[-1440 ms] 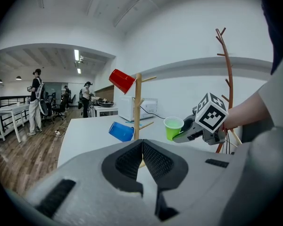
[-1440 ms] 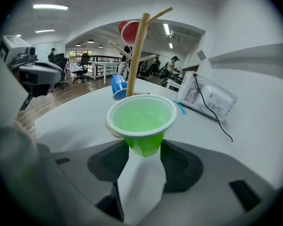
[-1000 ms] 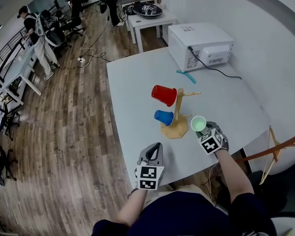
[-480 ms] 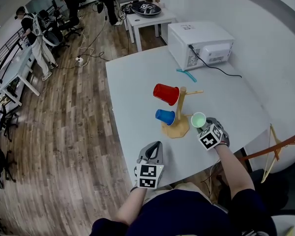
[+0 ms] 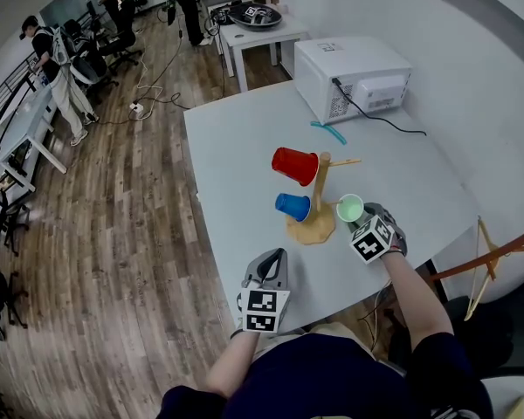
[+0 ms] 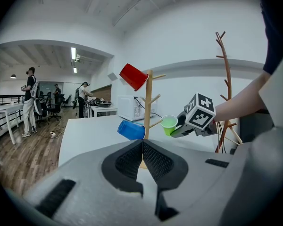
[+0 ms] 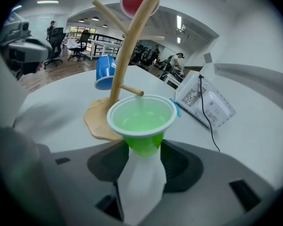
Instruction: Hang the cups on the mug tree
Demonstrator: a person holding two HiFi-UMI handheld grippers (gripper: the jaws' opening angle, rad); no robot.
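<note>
Right gripper (image 7: 142,149) grips the green cup (image 7: 141,119) by its base, jaws wide, bottom hidden between them; its mouth faces a tree (image 5: 320,182) peg, contact unclear; left gripper (image 6: 142,147) closed, empty; red cup (image 5: 294,166) and blue cup (image 5: 292,207) hang.

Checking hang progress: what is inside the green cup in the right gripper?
The green cup looks empty. A peg of the mug tree ends at its rim; whether the tip has entered is unclear. The jaws of the right gripper cover the cup's base.
</note>
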